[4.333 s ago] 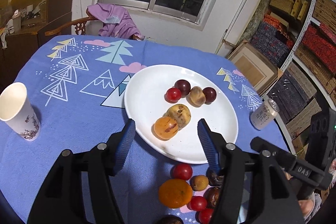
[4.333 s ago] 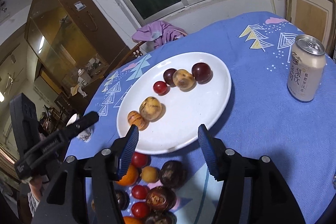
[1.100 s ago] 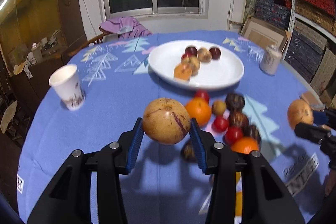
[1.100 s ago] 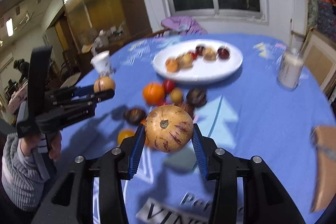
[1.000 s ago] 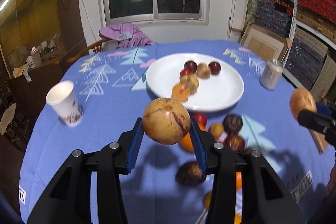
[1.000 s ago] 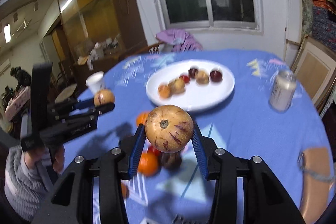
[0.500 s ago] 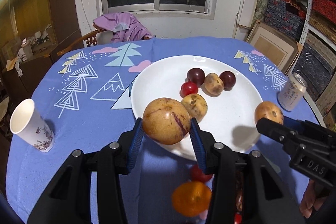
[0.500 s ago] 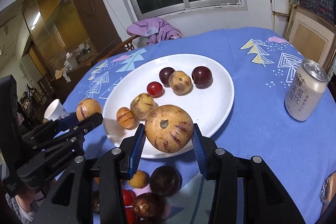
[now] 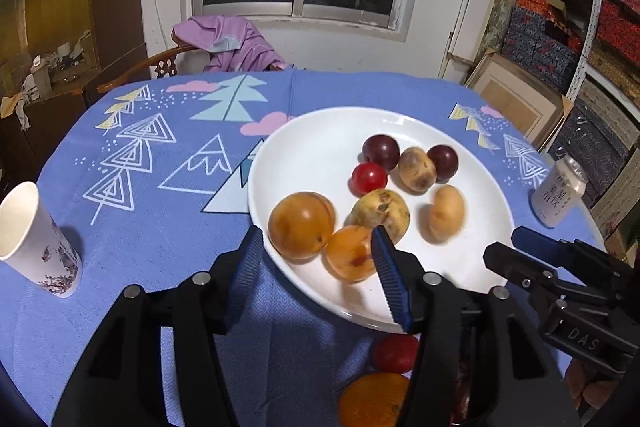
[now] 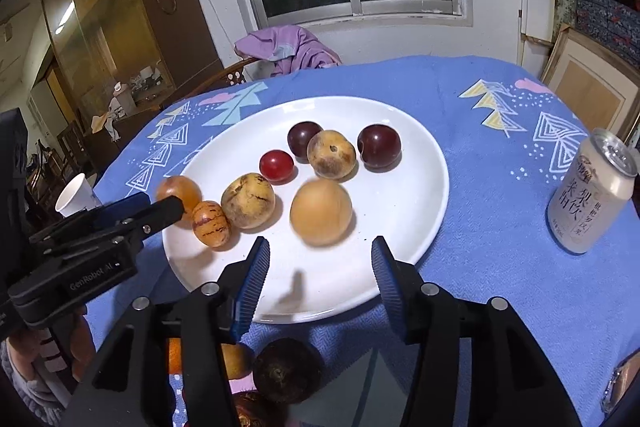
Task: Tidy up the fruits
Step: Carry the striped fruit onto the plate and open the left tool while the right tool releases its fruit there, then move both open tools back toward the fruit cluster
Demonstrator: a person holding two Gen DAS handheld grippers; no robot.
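A white plate [image 9: 320,131] [image 10: 416,203] on the blue tablecloth holds several fruits. My left gripper [image 9: 316,271] is open at the plate's near rim, with a tan melon [image 9: 301,225] just beyond its fingers; the melon also shows in the right wrist view [image 10: 178,189]. My right gripper [image 10: 318,275] is open over the plate's near edge. Another tan melon [image 10: 321,211] lies, blurred, on the plate in front of it, also in the left wrist view [image 9: 446,213]. Two dark plums [image 10: 379,146], a red tomato [image 10: 276,166] and other yellow fruits sit further back.
A drink can [image 10: 592,195] stands right of the plate. A paper cup [image 9: 32,239] stands at the left. Loose fruits, among them an orange [image 9: 376,399], a tomato [image 9: 396,353] and a dark round fruit [image 10: 287,369], lie on the cloth in front of the plate.
Both grippers carried melons over the plate, then opened. Both melons now lie on the plate; the right one is still blurred with motion.
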